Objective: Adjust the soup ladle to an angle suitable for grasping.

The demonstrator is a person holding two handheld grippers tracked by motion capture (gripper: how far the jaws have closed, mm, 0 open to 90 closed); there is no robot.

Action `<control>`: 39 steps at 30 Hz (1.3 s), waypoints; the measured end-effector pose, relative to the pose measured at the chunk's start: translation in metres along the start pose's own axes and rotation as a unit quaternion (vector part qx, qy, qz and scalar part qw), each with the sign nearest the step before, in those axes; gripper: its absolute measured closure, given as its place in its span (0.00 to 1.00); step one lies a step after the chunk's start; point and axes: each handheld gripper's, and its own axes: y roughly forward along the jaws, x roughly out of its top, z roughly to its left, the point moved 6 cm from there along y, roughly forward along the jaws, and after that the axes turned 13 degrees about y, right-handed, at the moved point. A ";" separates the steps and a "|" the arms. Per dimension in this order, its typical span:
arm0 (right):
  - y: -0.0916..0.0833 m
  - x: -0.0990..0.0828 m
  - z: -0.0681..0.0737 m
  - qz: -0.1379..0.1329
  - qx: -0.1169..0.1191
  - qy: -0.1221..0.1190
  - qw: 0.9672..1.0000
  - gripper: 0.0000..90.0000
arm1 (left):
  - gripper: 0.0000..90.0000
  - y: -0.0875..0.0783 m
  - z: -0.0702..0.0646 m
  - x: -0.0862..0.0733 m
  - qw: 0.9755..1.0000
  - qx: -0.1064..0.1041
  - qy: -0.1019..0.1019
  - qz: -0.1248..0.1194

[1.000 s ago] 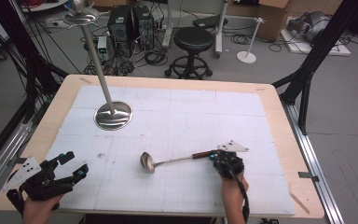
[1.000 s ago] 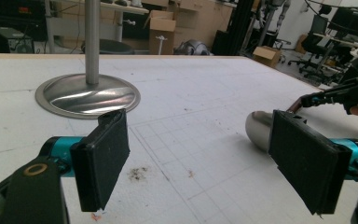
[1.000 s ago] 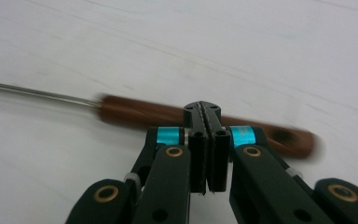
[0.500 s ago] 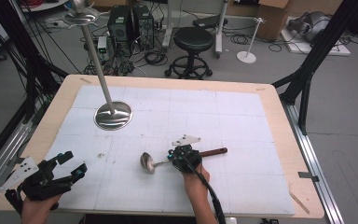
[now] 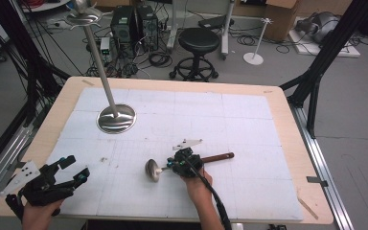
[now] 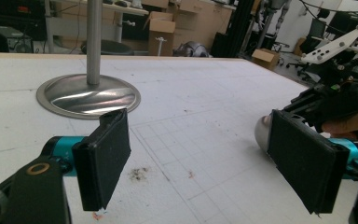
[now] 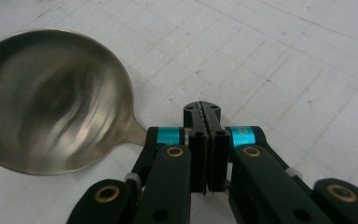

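From above, the right claw [image 5: 175,164] sits over the ladle [image 5: 153,169]'s shaft, bowl to its left, while the left claw [image 5: 74,168] waits apart with jaws spread, as its own view confirms beside the stand [image 6: 88,93]; the right claw's view shows jaws pressed together, bowl [image 7: 51,98] just left.

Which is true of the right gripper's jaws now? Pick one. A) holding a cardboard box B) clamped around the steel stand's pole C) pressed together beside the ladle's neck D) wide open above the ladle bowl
C: in the right gripper view the right gripper has its jaws pressed together with no gap, just beside the neck of the ladle.
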 end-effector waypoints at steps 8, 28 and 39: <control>0.000 -0.005 0.007 0.010 0.011 -0.018 1.000 1.00 | 0.24 -0.001 0.001 -0.001 1.000 0.001 0.000 0.002; -0.103 -0.010 -0.098 -0.134 -0.121 0.045 0.983 1.00 | 0.25 -0.001 0.003 -0.002 1.000 0.011 -0.004 0.006; -0.133 -0.055 -0.148 -0.125 -0.186 0.086 0.971 1.00 | 0.25 0.000 0.002 -0.003 1.000 0.011 0.001 0.010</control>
